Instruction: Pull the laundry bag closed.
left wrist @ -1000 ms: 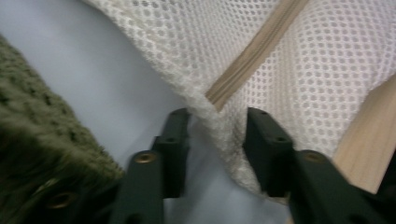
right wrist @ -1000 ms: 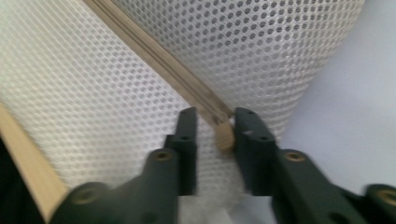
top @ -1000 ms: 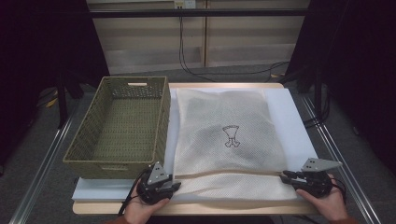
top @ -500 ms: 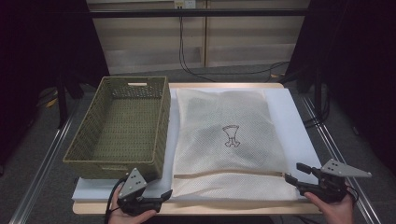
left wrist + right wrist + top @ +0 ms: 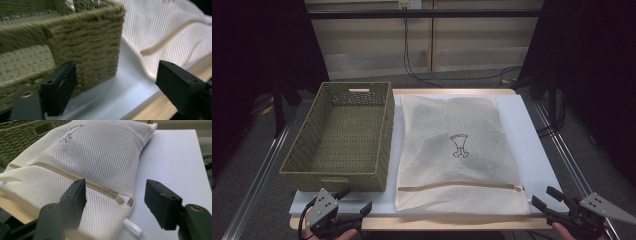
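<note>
Both grippers have withdrawn from the mesh bag's (image 5: 459,152) near edge, jaws just opened, nothing between them. Left gripper (image 5: 354,206) sits beside the basket (image 5: 339,135); right gripper (image 5: 546,199) faces the zipper end (image 5: 119,199). Regrip both near corners evenly before lifting.

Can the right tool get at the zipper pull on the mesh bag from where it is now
Probably yes: the right tool is open, and the zipper pull hangs off the mesh bag corner just ahead, with nothing between.
</note>
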A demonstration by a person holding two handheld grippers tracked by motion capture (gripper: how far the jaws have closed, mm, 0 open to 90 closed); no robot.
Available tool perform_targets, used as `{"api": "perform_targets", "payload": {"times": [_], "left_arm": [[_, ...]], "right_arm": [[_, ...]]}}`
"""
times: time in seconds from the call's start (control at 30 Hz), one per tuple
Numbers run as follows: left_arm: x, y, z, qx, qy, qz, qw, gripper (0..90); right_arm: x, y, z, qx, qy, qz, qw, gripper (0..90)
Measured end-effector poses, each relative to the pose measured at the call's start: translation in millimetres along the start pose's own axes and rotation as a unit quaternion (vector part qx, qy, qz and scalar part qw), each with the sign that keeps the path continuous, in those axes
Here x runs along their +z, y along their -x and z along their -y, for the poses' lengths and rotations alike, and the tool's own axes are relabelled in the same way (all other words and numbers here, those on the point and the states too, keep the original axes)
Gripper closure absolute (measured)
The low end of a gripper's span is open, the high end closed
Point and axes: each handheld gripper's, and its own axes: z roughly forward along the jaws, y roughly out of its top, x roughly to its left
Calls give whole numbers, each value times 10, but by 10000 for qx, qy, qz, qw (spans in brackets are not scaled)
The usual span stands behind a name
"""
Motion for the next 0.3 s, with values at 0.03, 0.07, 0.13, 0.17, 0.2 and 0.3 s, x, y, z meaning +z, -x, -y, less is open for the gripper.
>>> {"api": "perform_targets", "payload": {"times": [0.03,0.07,0.13,0.17,0.2,0.3], "left_arm": [[25,7,-2,32,-85,24,10000,134],[25,7,-2,32,-85,24,10000,131],[36,34,-6,145,-159,-19,9998,131],[41,39,-5,175,-145,56,9997,131],[43,28,-7,108,-138,9,9998,131],[38,11,-9,79,-167,-73,9998,131]], "right_arm": [[-22,1,31,27,-66,1,10000,357],[-22,1,31,27,-66,1,10000,357],[-8,15,30,5,-68,37,10000,363],[2,18,31,-2,-83,20,10000,368],[22,18,33,30,-153,-35,9999,372],[33,24,31,24,-135,-66,9999,376]]}}
